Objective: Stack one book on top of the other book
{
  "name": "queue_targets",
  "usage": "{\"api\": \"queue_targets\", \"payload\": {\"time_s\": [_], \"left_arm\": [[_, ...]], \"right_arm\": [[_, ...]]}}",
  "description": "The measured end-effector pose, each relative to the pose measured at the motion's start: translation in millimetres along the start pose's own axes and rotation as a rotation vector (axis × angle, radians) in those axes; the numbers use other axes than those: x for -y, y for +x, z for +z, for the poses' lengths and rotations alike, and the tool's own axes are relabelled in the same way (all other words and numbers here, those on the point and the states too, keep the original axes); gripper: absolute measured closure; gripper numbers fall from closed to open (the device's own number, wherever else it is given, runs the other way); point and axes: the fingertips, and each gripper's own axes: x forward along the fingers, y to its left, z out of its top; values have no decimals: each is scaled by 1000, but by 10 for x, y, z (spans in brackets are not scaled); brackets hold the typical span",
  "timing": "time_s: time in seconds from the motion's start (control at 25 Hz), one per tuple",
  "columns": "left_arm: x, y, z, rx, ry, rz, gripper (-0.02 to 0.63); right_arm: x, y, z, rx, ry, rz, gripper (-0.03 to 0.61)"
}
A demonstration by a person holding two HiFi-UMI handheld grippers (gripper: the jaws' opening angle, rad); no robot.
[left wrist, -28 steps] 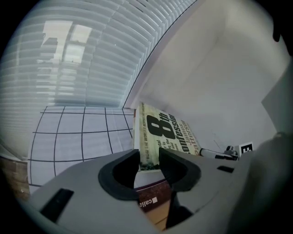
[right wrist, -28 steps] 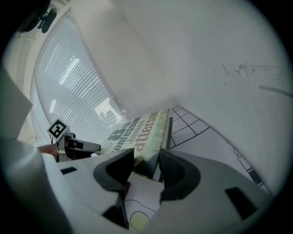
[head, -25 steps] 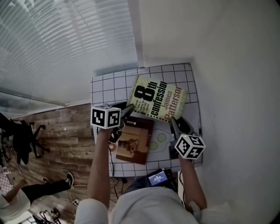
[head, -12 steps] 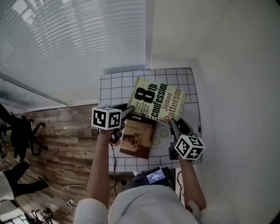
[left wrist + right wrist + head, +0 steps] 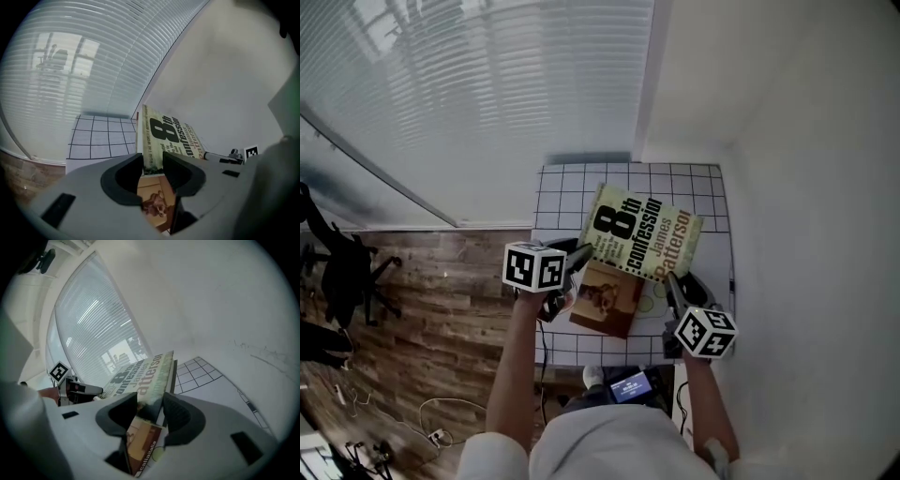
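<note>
Books, two of them, are sharing one white gridded surface [image 5: 572, 192]. One brown book [image 5: 605, 302] is lying flat on that surface, and every place below is being given from it.

One pale book [image 5: 642, 232] with big black lettering is hanging over the brown book's far end. It is tilting, with its near edge overlapping the brown cover and the rest reaching beyond that end over the grid. In both gripper views the brown cover is showing below the pale book's near edge, between the fingers.

Two grippers are holding the pale book, one at each near corner. One left gripper [image 5: 579, 253] is working at the brown book's far left corner. Its two fingers [image 5: 125, 180] are clenching the pale book's spine corner. One right gripper [image 5: 673, 281] is sitting just right of the brown book. Its two fingers [image 5: 180, 418] are clenching the pale book's other near corner. Each gripper is carrying one marker cube, so two cubes are showing: one [image 5: 534, 267] left of the brown book, one [image 5: 705, 333] at its near right.

One set of blinds [image 5: 487, 94] is filling the background beyond the brown book, and one wooden floor [image 5: 441, 309] is spreading out to its left.
</note>
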Motion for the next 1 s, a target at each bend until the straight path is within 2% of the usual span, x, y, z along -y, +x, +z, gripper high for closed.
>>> {"api": "queue_targets", "payload": {"time_s": [0.48, 1.0], "left_arm": [[71, -1433, -309, 82, -50, -21, 469], [118, -1782, -626, 105, -80, -8, 469]], "right_arm": [[-1234, -708, -58, -7, -82, 22, 402], [-1454, -928, -232, -28, -108, 57, 402]]}}
